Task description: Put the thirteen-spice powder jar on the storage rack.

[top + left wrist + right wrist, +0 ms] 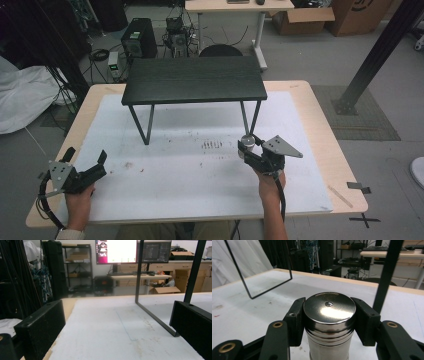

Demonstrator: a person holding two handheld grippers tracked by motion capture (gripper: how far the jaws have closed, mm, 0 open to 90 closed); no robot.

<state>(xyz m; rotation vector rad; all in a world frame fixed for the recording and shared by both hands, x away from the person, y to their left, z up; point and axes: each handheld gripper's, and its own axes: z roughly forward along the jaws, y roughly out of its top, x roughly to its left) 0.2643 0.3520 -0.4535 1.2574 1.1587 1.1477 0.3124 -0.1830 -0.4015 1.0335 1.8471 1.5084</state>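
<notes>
Gripping a shiny steel cylinder [329, 322] in my right gripper [250, 148], jaws pressed against both its sides, just right of centre in the high view beside the front right leg of the small black table [194, 80]. My left gripper [95, 167] sits at the lower left with jaws spread wide, nothing between them, over the white mat [200, 175].

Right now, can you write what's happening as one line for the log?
right gripper: shut on metal cylinder | left gripper: open, holding nothing | small black table: standing on white mat
</notes>
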